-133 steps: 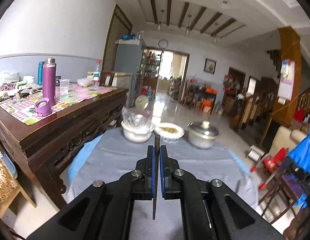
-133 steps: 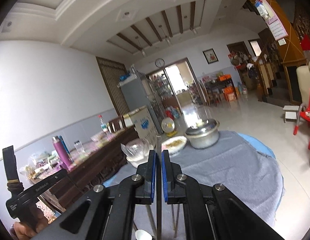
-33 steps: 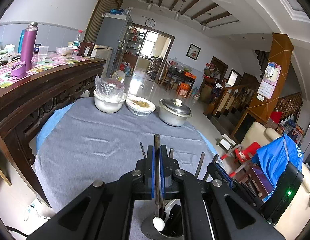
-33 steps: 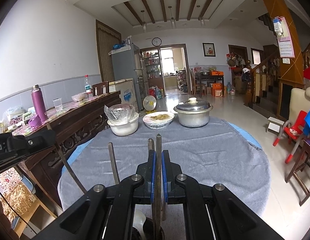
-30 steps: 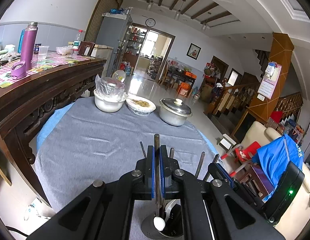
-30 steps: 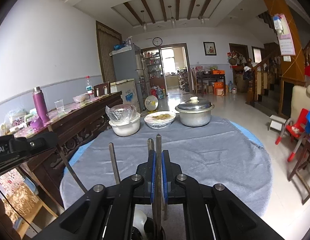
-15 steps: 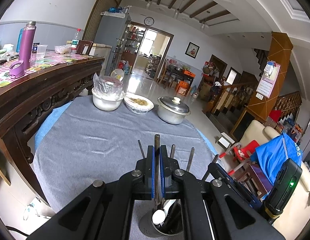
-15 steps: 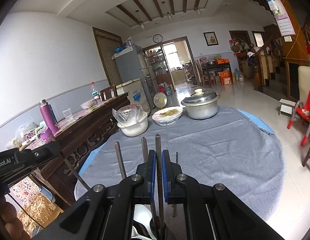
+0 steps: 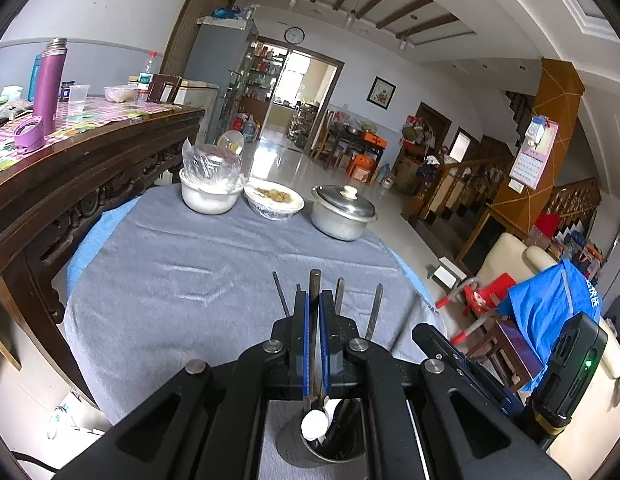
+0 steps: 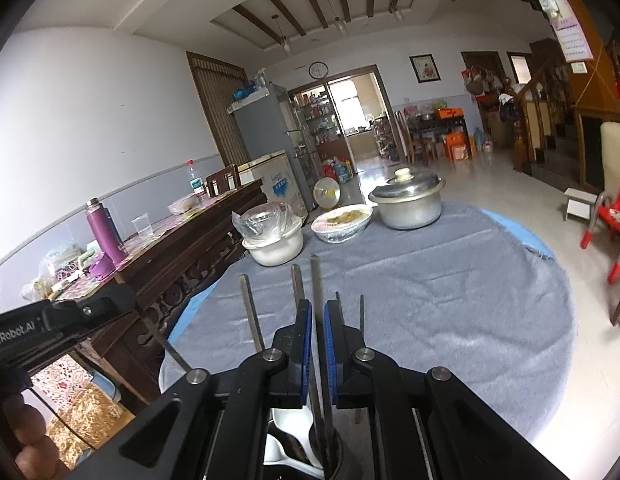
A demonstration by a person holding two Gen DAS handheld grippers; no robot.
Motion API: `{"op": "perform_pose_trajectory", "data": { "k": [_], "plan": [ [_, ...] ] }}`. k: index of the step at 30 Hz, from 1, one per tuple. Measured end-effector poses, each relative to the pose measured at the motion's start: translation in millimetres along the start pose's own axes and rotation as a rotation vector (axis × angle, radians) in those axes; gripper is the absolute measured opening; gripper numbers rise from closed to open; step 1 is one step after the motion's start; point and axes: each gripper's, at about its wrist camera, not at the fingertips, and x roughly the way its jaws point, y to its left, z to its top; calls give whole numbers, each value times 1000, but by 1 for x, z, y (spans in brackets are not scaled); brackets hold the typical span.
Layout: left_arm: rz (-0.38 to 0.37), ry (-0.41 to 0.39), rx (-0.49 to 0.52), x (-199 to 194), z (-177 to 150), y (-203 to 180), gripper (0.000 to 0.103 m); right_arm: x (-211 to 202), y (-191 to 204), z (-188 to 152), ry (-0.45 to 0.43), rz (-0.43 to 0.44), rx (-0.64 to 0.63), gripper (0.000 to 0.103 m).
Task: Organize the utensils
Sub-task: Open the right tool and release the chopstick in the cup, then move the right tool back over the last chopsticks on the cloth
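Observation:
A dark round utensil holder stands on the grey tablecloth below both grippers, with several upright utensils and a white spoon in it. My left gripper is shut on a dark utensil handle that reaches down into the holder. My right gripper has its jaws slightly apart around a thin metal utensil standing in the holder. The left gripper also shows at the left edge of the right wrist view.
At the table's far side stand a white bowl under plastic, a dish of food and a lidded steel pot. A dark wooden sideboard with a purple flask runs along the left.
Both grippers came down over the holder with their utensils. In the last half second the right jaws have parted a little around their utensil; the left stays clamped.

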Motion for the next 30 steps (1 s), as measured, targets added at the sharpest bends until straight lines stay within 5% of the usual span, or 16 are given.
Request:
{"op": "perform_pose_trajectory", "data": {
  "k": [14, 16, 18, 20, 30],
  "plan": [
    [-20, 103, 13, 14, -14, 1, 6, -6, -12, -2, 19, -44, 15, 8],
    [-16, 96, 20, 12, -15, 1, 15, -5, -11, -3, 32, -76, 0, 14],
    [-1, 70, 28, 5, -14, 1, 46, -4, -12, -4, 40, -101, -5, 29],
    [20, 29, 41, -3, -13, 0, 56, -5, -12, -4, 38, -133, -16, 31],
    [108, -35, 68, -16, -11, 6, 65, -11, -13, -3, 42, -211, -63, 31]
  ]
}}
